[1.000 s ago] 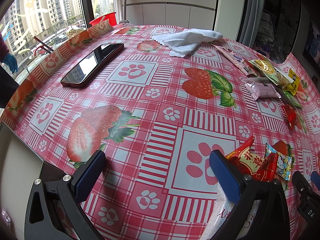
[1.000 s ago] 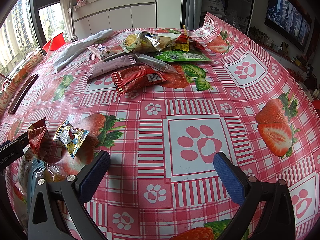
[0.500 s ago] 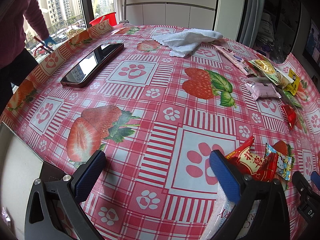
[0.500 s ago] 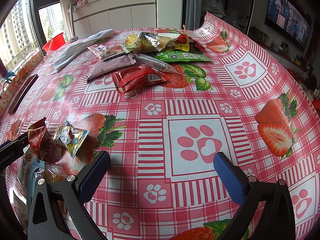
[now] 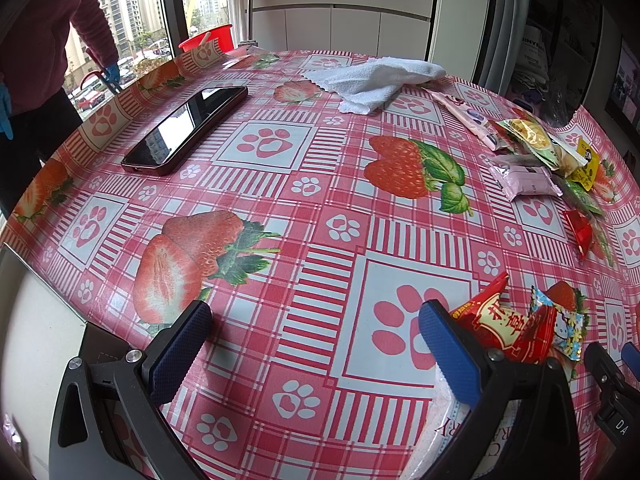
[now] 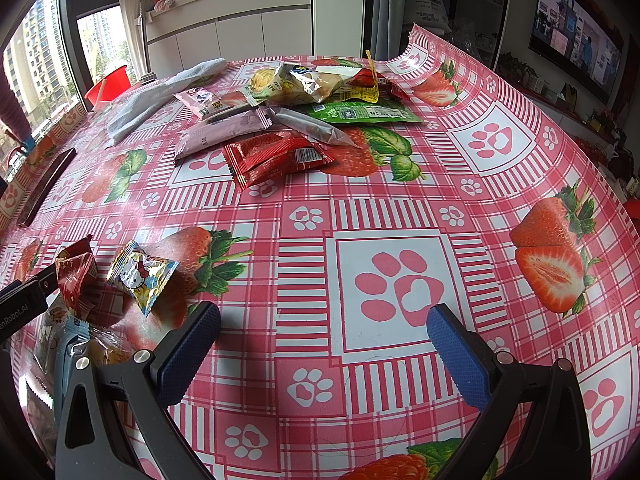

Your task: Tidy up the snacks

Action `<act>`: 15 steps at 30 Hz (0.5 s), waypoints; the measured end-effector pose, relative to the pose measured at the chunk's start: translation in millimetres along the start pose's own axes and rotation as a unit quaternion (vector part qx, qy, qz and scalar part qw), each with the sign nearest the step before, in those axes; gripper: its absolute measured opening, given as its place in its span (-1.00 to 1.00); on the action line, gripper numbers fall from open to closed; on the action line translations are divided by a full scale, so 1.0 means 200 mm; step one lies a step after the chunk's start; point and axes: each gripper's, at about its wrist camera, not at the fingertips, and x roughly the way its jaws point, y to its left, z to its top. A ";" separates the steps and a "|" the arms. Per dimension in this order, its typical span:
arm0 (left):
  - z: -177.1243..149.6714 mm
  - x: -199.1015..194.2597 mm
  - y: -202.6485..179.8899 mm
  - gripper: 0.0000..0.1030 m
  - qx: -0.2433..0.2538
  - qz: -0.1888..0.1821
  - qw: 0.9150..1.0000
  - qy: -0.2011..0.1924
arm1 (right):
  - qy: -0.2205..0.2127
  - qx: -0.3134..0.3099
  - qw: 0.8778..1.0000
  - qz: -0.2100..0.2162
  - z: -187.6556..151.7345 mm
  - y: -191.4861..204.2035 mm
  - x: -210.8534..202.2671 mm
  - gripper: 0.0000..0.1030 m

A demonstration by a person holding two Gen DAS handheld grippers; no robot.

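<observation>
My left gripper (image 5: 314,336) hangs spread wide and empty over the strawberry-print tablecloth (image 5: 320,216), and my right gripper (image 6: 324,332) is just as wide and empty over a paw-print square. Ahead of both the cloth is bare, with open room up to the middle of the table; its near-left edge drops away beside my left fingers. The snacks sit in two groups — a heap of packets (image 6: 296,120) toward the far side, red, pink, green and foil wrappers overlapping, and a red pouch (image 5: 506,326) with a Hello Kitty candy packet (image 6: 140,276) between my grippers. A phone (image 5: 186,128) lies to the left, a white towel (image 5: 372,80) beyond. A person in a maroon sleeve (image 5: 52,32) stands at the table's far-left edge.
</observation>
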 end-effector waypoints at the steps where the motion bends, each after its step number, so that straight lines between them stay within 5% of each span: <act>1: 0.00 0.00 0.00 1.00 0.000 0.000 1.000 0.000 | 0.000 0.000 1.000 0.000 0.00 0.00 0.00 1.00; 15: 0.00 -0.01 0.00 1.00 0.000 0.000 1.000 0.000 | 0.000 0.000 1.000 -0.001 0.00 0.00 0.00 1.00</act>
